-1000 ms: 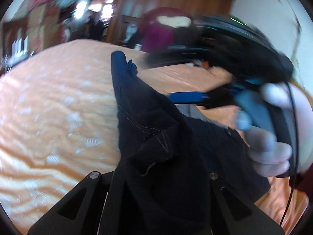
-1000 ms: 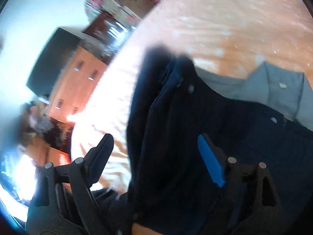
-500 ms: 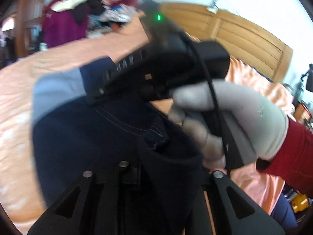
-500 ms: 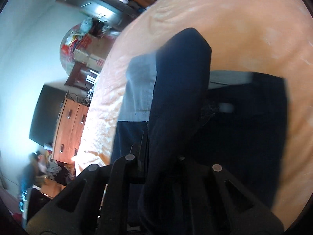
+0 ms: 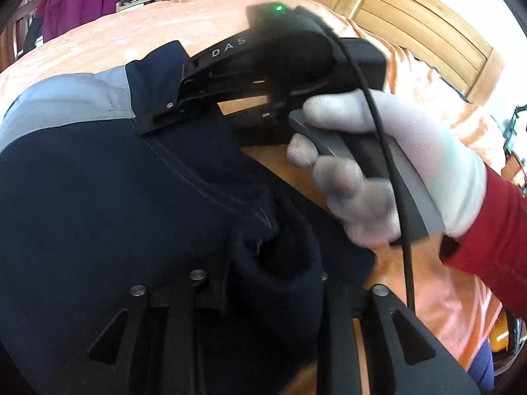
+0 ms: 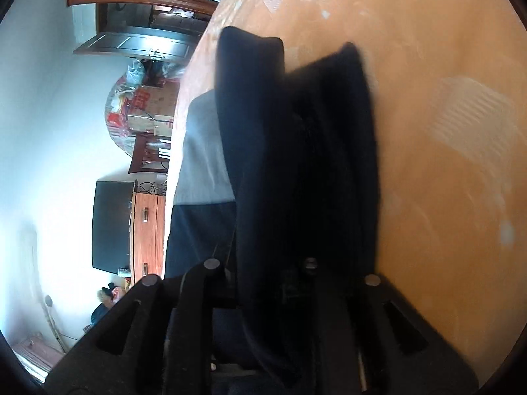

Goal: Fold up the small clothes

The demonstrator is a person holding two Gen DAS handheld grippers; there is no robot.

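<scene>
In the left wrist view the fingertips of the left gripper [image 5: 263,283] are buried in a bunched fold of the dark navy garment [image 5: 98,204], so the tips cannot be seen; the two black finger bases sit close together with cloth pinched between them. The garment covers the lower left of that view and has a grey band [image 5: 66,102] near its far end. It lies on the bed [image 5: 131,29], which is covered by an orange sheet.

The right gripper [image 5: 171,112] reaches in from the right side, held by a hand [image 5: 395,164] in a white glove with a red sleeve [image 5: 494,240]. Its black fingers press on the far navy edge beside the grey band, and its cable [image 5: 392,164] crosses the glove. In the right wrist view a dark fold of the garment [image 6: 296,164] stands up between the finger bases and hides the tips; the cloth is clamped there, blurred at its upper corner.

To the right of the fold the sheet is bare. The bed's edge [image 6: 184,98] runs up the left of the garment, with a dark screen [image 6: 112,223] and a wooden cabinet [image 6: 148,230] beyond it. A wooden headboard [image 5: 411,26] closes off the upper right in the left wrist view.
</scene>
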